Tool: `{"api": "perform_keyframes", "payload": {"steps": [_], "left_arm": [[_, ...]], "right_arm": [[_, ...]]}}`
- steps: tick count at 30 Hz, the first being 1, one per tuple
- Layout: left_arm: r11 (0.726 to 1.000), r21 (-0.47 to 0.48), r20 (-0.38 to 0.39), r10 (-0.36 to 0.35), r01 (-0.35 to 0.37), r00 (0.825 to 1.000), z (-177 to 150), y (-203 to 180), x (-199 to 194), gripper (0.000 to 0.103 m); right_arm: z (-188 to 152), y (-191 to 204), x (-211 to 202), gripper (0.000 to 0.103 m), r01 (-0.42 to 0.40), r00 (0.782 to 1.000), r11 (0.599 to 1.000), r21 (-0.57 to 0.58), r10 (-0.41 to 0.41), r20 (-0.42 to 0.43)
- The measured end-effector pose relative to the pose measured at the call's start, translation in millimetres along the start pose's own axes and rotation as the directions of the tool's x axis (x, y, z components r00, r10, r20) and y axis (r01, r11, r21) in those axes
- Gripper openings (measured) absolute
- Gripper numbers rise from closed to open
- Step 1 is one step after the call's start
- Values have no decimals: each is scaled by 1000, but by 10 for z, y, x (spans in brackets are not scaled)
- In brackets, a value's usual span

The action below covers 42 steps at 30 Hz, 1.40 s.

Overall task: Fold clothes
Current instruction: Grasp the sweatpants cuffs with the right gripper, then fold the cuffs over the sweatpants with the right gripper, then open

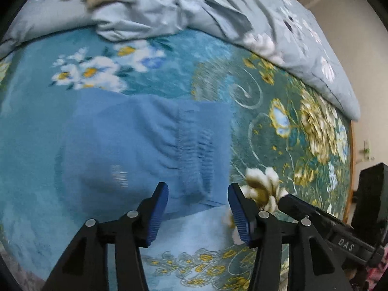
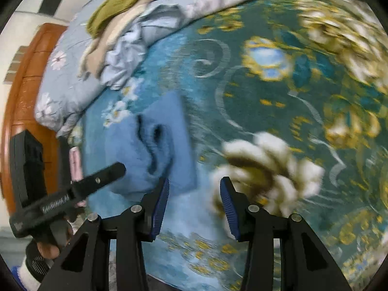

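Observation:
A blue garment [image 1: 135, 145] with a gathered elastic waistband lies folded flat on the floral bedspread [image 1: 278, 126]. My left gripper [image 1: 197, 194] is open and empty, hovering just above the garment's near edge. The garment also shows in the right wrist view [image 2: 155, 145], left of centre. My right gripper [image 2: 192, 189] is open and empty, above the garment's near right corner and a white flower print. The left gripper's body [image 2: 80, 189] shows at the left in the right wrist view. The right gripper's body [image 1: 339, 232] shows at the lower right in the left wrist view.
A crumpled pale blue floral quilt [image 1: 218, 17] lies along the far side of the bed, with beige and olive clothes [image 2: 121, 12] piled on it. A wooden headboard [image 2: 26, 92] stands at the left in the right wrist view. A wall [image 1: 351, 24] lies beyond the bed's right edge.

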<state>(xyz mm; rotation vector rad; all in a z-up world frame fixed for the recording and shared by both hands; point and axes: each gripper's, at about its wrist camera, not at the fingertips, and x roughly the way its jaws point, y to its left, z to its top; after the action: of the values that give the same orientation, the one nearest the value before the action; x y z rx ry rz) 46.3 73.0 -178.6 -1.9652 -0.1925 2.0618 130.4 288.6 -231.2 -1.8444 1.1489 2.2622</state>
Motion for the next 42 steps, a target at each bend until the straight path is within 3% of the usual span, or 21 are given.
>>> {"api": "perform_keyframes", "payload": {"steps": [4,9,13,20,21,23,26,30,34,37,39,40,42], "left_arm": [[979,-71,17,194,-192,981,26,365,-73,59],[938,-203,-31,280,-280,960,49,895,0,59],[918,-276,-54,281,-285,958,7,1112,47,59],[913,-297,-83,266,-278,960,-85,1192,129,59],[913,-299,-85,263,-276,961,-92,1187,132,59],[914,-301,-87,258,-272,962,-105,1178,139,59],[916,-308,-84,242,-256,967,-118,1154,133,59],[927,-299,-67,214,-224,975,-122,1074,117,59],[932,-283,-82,212,-226,974,-134,1018,191,59],[926,-305,-89,205,-222,975,-164,1033,226,59],[923,-314,-92,204,-222,975,-184,1043,231,59],[922,-316,-94,203,-223,975,-193,1046,228,59],[922,-315,-97,204,-225,974,-202,1050,218,59]], "right_arm": [[107,330,278,48,-80,996,994,-79,77,-41],[238,674,665,51,-125,989,976,-178,109,-101],[338,649,962,51,-113,986,979,-170,90,-140],[401,588,1181,49,-156,977,985,-79,142,-159],[404,578,1187,47,-163,976,985,-63,151,-157],[393,592,1173,24,-170,975,984,-56,160,-151],[371,598,1033,11,-189,976,980,-61,180,-126],[382,503,699,3,-209,976,977,-51,205,-67],[417,249,620,3,-175,984,984,14,175,-32],[407,180,684,6,-246,968,967,64,248,-28],[391,293,694,6,-296,955,955,33,296,-24],[381,355,725,8,-283,959,959,10,283,-33],[364,475,787,26,-256,966,966,-35,254,-48]]}}
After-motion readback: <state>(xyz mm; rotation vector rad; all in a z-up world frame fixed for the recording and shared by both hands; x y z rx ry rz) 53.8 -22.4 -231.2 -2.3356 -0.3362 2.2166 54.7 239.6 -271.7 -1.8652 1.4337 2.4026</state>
